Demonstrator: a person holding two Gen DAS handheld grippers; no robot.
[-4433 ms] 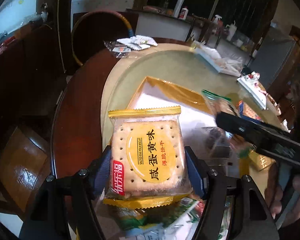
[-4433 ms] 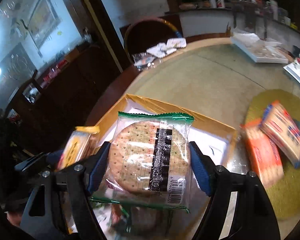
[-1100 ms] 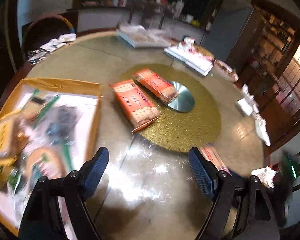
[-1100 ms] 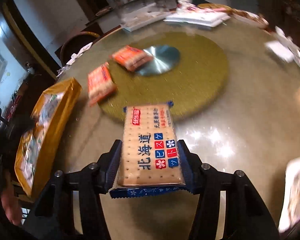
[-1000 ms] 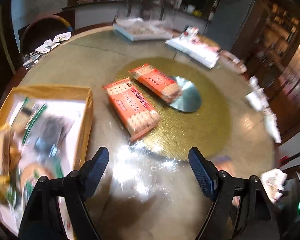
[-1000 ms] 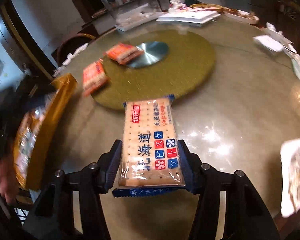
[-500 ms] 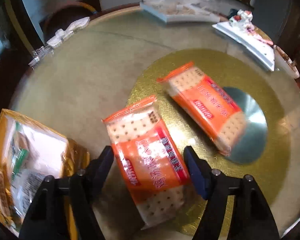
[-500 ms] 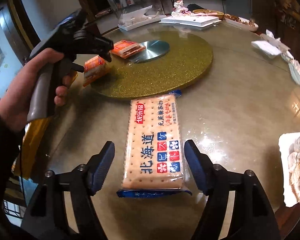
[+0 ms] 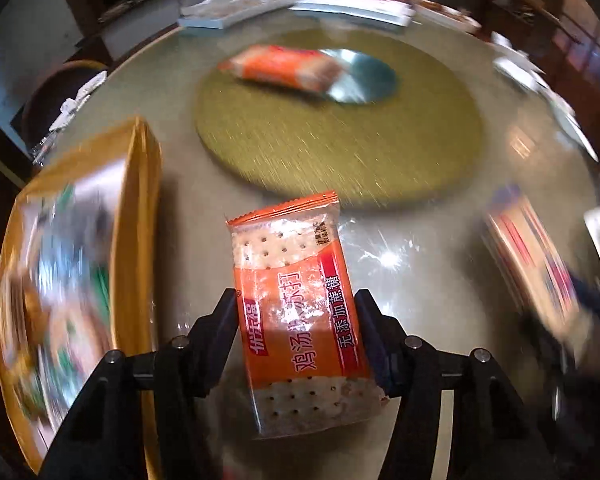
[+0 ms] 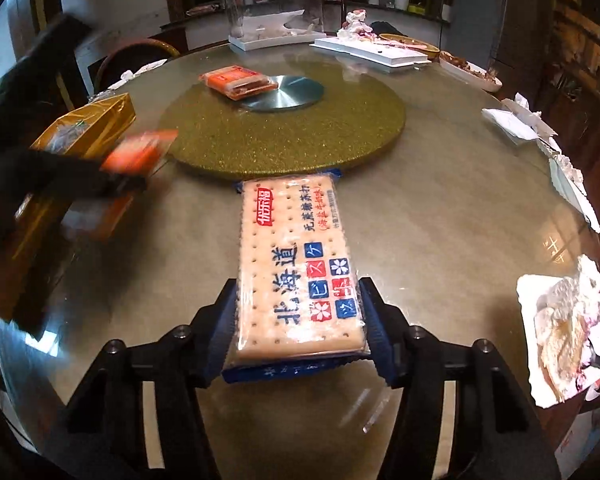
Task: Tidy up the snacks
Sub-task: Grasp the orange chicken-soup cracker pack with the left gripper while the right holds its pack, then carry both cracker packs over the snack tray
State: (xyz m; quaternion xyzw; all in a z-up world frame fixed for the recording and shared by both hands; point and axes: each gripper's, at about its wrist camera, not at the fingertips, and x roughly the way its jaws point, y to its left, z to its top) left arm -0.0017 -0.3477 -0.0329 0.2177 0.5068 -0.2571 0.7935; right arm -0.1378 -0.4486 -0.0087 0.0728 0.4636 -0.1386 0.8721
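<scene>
two orange cracker packs (image 9: 300,320) (image 9: 284,66), one blue cracker pack (image 10: 296,268), one yellow box (image 10: 96,120), one gold turntable (image 10: 284,128)

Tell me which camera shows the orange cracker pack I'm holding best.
The left wrist view: the orange cracker pack sits sharp and face-on in the left gripper, printing readable. The right wrist view catches it only as an orange blur at the left edge.
</scene>
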